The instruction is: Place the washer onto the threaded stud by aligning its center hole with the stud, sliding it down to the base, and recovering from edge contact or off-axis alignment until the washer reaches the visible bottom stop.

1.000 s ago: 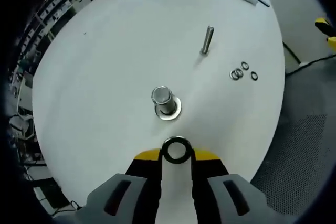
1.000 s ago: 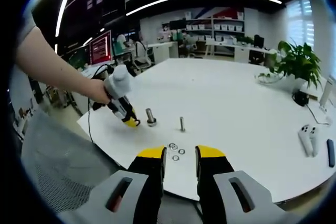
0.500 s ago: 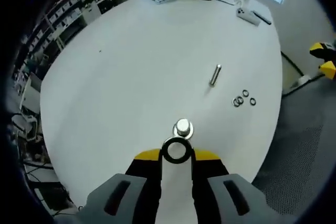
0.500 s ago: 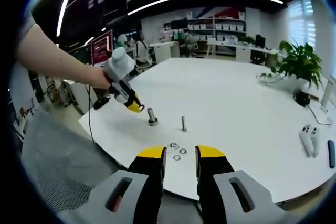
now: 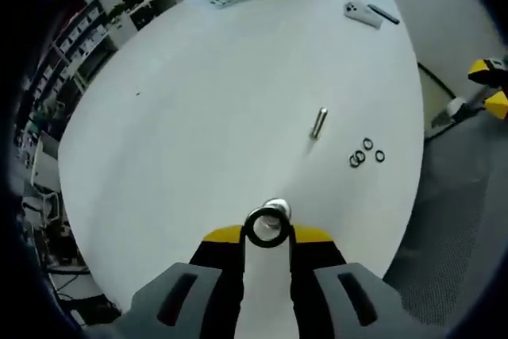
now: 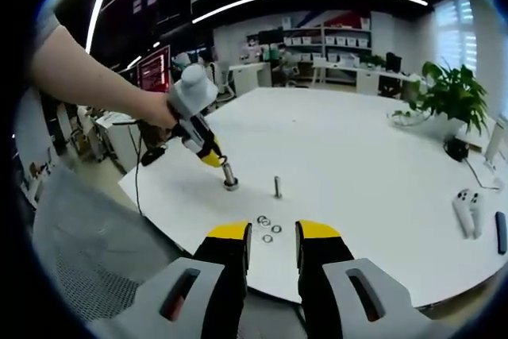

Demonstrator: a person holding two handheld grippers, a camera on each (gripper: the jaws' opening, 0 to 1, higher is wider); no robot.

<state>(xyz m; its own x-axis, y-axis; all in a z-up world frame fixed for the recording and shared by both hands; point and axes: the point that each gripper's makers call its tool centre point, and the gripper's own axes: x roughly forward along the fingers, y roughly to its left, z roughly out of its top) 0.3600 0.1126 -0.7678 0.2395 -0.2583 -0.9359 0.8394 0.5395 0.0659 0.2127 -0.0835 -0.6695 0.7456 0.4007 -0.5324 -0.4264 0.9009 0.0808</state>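
Note:
A dark metal washer (image 5: pixel 248 230) is pinched at the tips of my left gripper (image 5: pixel 266 236), which is shut on it. Just beyond the washer rises the top of the threaded stud (image 5: pixel 277 209), partly hidden behind the ring. In the right gripper view a hand holds the left gripper (image 6: pixel 211 154) tilted over that stud (image 6: pixel 229 177) on its round base, the yellow tips right at the stud's top. My right gripper (image 6: pixel 272 237) hovers off the table's near edge, open with nothing between its jaws.
A second upright stud (image 5: pixel 318 123) (image 6: pixel 278 187) and three loose washers (image 5: pixel 363 154) (image 6: pixel 267 229) lie on the white round table (image 5: pixel 198 101). A controller (image 6: pixel 463 206) and a plant (image 6: pixel 451 93) sit at the far side. Grey carpet (image 5: pixel 452 228) lies past the edge.
My left gripper has carried the washer forward and up until it sits over the stud's top. The right gripper has stayed still.

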